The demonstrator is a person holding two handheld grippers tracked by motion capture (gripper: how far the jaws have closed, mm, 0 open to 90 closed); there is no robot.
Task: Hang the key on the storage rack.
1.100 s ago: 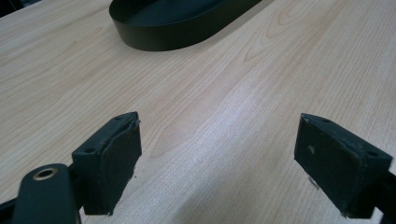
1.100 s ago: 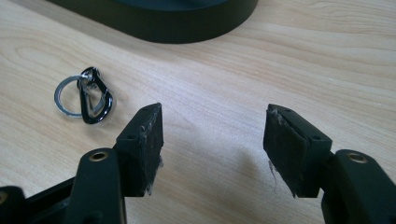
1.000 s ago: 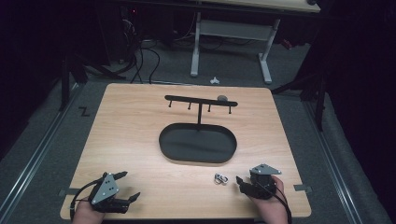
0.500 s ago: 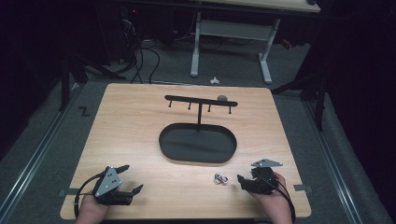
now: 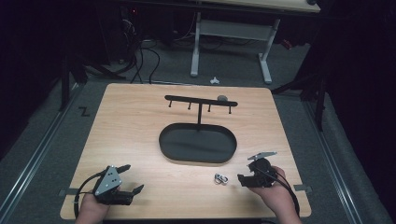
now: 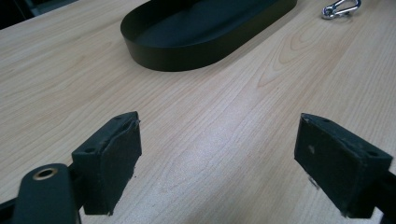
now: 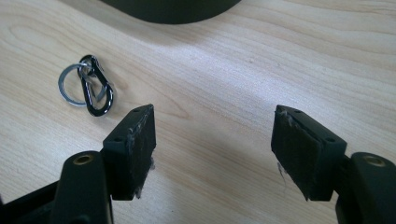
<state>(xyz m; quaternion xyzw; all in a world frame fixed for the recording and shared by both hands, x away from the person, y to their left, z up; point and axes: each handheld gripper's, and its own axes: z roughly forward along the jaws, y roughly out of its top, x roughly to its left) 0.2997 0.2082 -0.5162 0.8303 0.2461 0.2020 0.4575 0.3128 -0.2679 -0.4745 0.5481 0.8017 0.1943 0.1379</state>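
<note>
1. Left hand-held gripper (image 5: 125, 179) sits low at the near left corner of the counter (image 5: 135, 135), jaws spread wide with bare wood between the pads (image 6: 109, 168).
2. Ahead of it and off to its right lies the black oval tray (image 6: 187, 51), well apart from the jaws.
3. Beyond the tray's far end, from this gripper's own camera, a small silver carabiner clip (image 6: 341, 8) lies on the wood.
4. Over to the right hand-held gripper (image 5: 243, 179): it is near the counter's front right, and its jaws also gape, nothing held between the pads (image 7: 137, 149).
5. The carabiner and keyring (image 7: 87, 86), a black clip linked to a silver ring, lies flat on the counter just ahead of this gripper and to the left of its left jaw, close but not touching.
6. From above, the same small clip (image 5: 221, 178) lies just beside the right gripper's tips, between the two grippers.
7. Behind the tray rises a black stand (image 5: 201, 102), its crossbar carrying short pegs.
</note>
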